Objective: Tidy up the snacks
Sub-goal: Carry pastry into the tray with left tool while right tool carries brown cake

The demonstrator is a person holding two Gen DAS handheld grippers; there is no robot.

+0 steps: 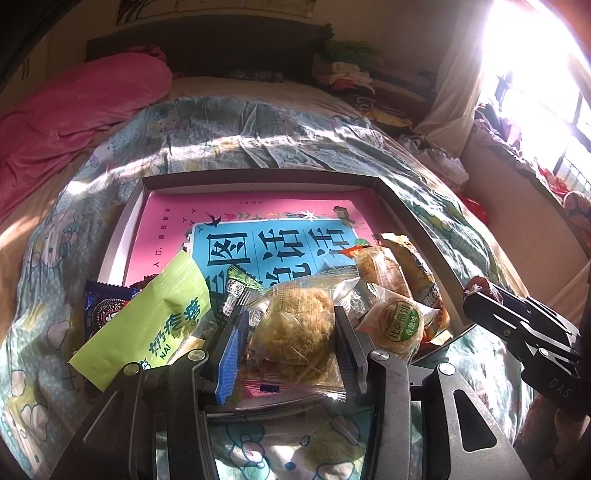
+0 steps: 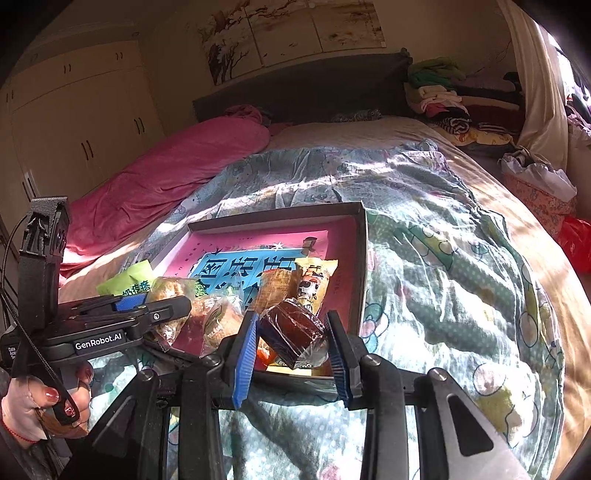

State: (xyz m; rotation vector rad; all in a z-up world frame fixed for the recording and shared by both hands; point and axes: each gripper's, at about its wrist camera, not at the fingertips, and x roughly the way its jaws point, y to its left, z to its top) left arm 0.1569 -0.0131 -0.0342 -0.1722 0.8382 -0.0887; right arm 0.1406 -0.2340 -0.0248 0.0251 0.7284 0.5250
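While the left wrist view looks straight down its own fingers, it shows the left gripper (image 1: pixel 291 332) clamped on a clear-wrapped yellowish pastry (image 1: pixel 291 332), blue pad on one side and black finger on the other, held over the near edge of a shallow box (image 1: pixel 258 179) lying on a cartoon-printed quilt (image 1: pixel 184 133). Only this view gives the round cake (image 1: pixel 400 325) just right of the pastry, its green label in Chinese too small to read fully, and the dark cookie pack (image 1: pixel 107 306) poking out from under a lime-green bag (image 1: pixel 162 314) that carries the letters "NAI" beneath Chinese characters. A pink book (image 1: pixel 258 236) with a blue panel of large Chinese characters lines the box floor. The right wrist view alone shows the right gripper (image 2: pixel 291 336) closed narrowly on a dark brown wrapped cake (image 2: pixel 291 334), tilted, above the box's near right corner, with an orange packet (image 2: pixel 314 280) bearing a cartoon figure standing just behind it. That view also shows the left tool from the side, marked "GenRobot.AI", with a hand (image 2: pixel 44 402) around its grip, red nails showing. Seen from the left camera, the right tool's body reads "DAS" at the frame's right edge. Cupboards (image 2: pixel 74 122) and a wall painting (image 2: pixel 291 33) appear only in the right view; a bright window (image 1: pixel 535 74) fills the left view's corner.
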